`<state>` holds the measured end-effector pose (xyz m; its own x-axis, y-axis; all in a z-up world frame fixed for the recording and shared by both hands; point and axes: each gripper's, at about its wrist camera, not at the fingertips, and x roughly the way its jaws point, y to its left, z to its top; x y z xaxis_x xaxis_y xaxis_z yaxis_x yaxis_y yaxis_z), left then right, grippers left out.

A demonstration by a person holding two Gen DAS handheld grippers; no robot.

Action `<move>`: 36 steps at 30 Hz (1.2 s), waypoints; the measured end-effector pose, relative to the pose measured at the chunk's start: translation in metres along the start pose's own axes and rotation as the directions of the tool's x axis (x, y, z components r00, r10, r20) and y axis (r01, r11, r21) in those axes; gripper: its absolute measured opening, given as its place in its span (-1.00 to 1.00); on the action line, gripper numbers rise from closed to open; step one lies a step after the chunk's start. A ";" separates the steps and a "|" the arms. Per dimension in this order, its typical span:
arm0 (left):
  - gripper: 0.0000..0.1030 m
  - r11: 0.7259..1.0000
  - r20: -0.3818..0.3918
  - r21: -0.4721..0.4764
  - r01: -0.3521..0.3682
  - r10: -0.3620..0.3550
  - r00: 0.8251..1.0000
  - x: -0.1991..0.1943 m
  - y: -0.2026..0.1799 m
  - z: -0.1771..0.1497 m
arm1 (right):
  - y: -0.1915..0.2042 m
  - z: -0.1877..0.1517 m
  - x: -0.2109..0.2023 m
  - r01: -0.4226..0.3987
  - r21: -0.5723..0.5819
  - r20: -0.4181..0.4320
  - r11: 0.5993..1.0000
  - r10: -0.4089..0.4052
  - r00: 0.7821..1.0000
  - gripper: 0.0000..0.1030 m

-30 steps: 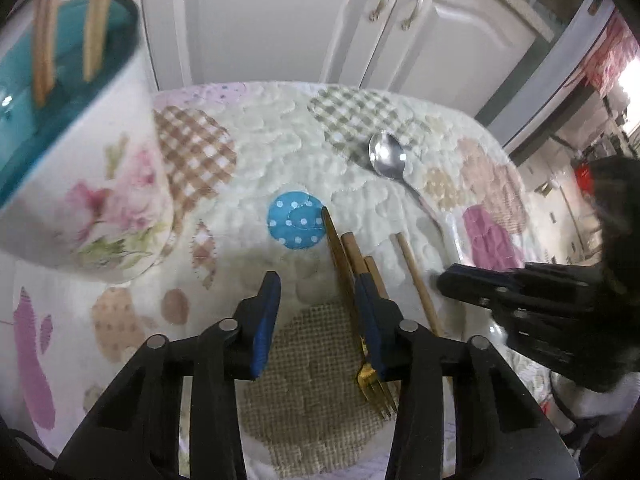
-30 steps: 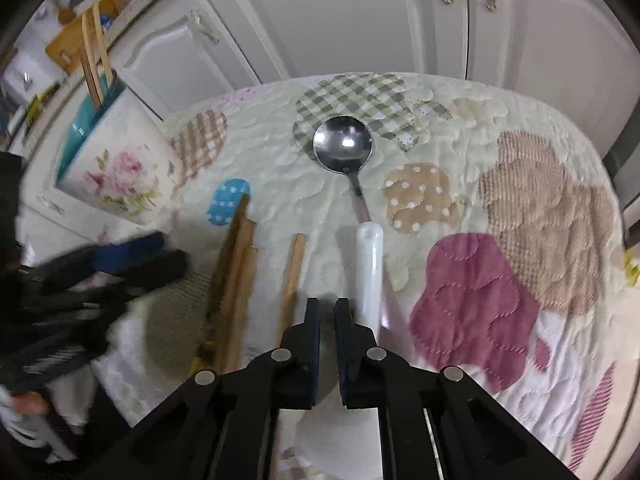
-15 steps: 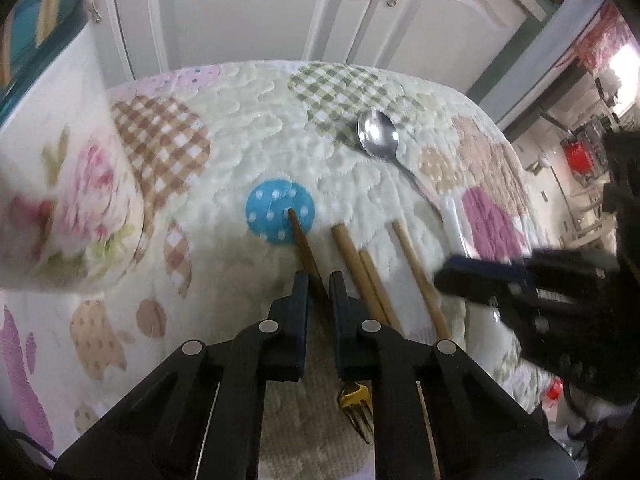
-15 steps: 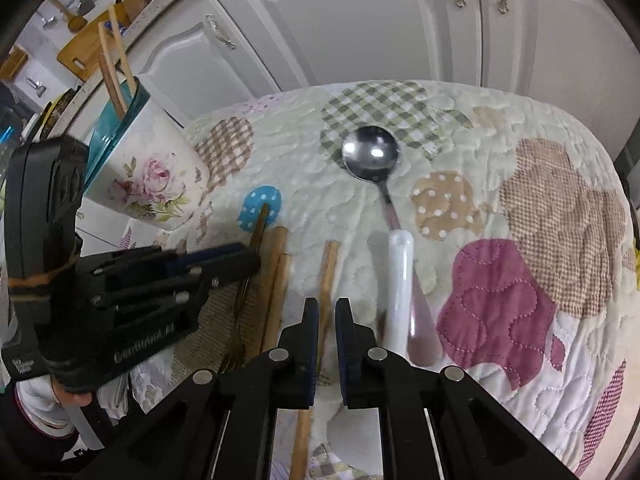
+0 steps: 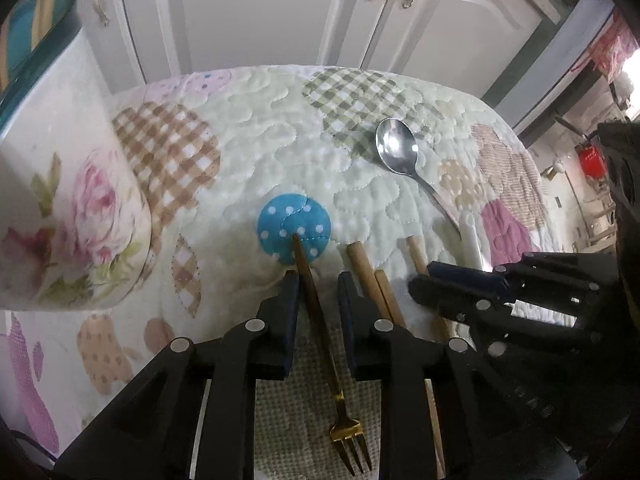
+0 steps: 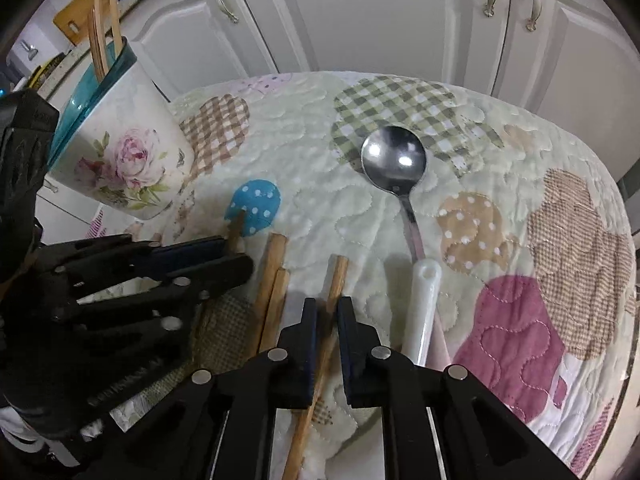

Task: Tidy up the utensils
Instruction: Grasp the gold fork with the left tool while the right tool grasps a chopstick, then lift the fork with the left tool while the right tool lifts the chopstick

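Down at the bottom of the left wrist view we see our left gripper straddling the gold fork; its jaws are opening, and the slim handle runs between them with a visible gap on either side, so the pads do not press on it. The fork lies on the quilted cloth, tines toward the bottom edge of the frame and handle tip resting on the blue dotted patch at the centre. Just right of it lie two wooden chopsticks side by side. The metal spoon sits upper right of centre, bowl up, beside a white-handled utensil. At the left edge stands the floral cup with a teal rim.

In the right wrist view our right gripper, at the bottom centre, is pinched on a single wooden chopstick that runs up between its fingers; the jaws stand nearly together around it. The paired chopsticks lie just to its left, the spoon and the white-handled utensil to its right. The floral cup stands in the upper left, holding two more wooden sticks. White cabinet doors fill the top of the frame.
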<state>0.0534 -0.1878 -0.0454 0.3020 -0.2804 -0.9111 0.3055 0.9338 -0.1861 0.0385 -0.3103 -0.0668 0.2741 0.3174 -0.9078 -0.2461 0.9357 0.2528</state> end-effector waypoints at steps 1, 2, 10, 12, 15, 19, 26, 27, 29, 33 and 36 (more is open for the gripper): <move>-0.86 1.000 0.003 -0.004 0.014 -0.014 1.000 -0.002 0.002 -0.001 | -0.003 0.000 -0.001 -0.027 0.016 -0.001 1.000 0.027 1.000 -0.86; -0.87 0.999 0.007 -0.017 0.037 -0.036 0.999 -0.005 0.004 -0.002 | -0.005 0.001 -0.001 -0.045 0.026 -0.003 0.999 0.045 0.999 -0.86; -0.89 0.995 0.166 -0.019 0.095 -0.090 0.982 -0.079 0.015 -0.012 | -0.005 0.003 -0.072 -0.147 0.026 0.132 0.989 0.142 0.981 -0.88; -0.89 0.994 0.206 -0.013 0.104 -0.099 0.973 -0.100 0.017 -0.017 | 0.000 0.002 -0.091 -0.163 0.008 0.172 0.987 0.160 0.972 -0.88; -0.89 0.994 0.251 -0.012 0.107 -0.101 0.963 -0.126 0.022 -0.025 | 0.011 0.001 -0.123 -0.181 -0.028 0.236 0.983 0.182 0.955 -0.89; -0.89 0.996 0.277 -0.032 0.088 -0.076 0.958 -0.142 0.033 -0.032 | 0.025 0.004 -0.140 -0.136 -0.078 0.269 0.988 0.152 0.951 -0.89; -0.89 0.995 0.310 -0.058 0.086 -0.064 0.949 -0.164 0.044 -0.048 | 0.017 -0.008 -0.070 -0.024 -0.035 0.097 0.999 0.027 0.995 -0.85; -0.89 0.995 0.310 -0.057 0.085 -0.063 0.948 -0.165 0.045 -0.049 | 0.016 -0.009 -0.057 -0.024 -0.028 0.069 0.999 0.026 0.997 -0.85; -0.89 0.994 0.311 -0.063 0.086 -0.062 0.948 -0.168 0.048 -0.052 | 0.014 -0.012 -0.037 -0.004 -0.020 0.021 1.000 0.005 1.000 -0.85; -0.89 0.993 0.308 -0.080 0.088 -0.060 0.950 -0.171 0.055 -0.056 | 0.013 -0.009 -0.012 0.007 -0.003 -0.022 1.000 -0.007 1.000 -0.70; -0.89 0.993 0.310 -0.086 0.084 -0.054 0.949 -0.172 0.057 -0.056 | 0.016 -0.007 -0.006 0.015 -0.017 0.004 1.000 -0.014 1.000 -0.70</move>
<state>-0.0313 -0.0740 0.0799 0.5501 -0.3854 -0.7408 0.2511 0.9224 -0.2934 0.0267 -0.2979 -0.0591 0.2815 0.3044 -0.9100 -0.2580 0.9374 0.2338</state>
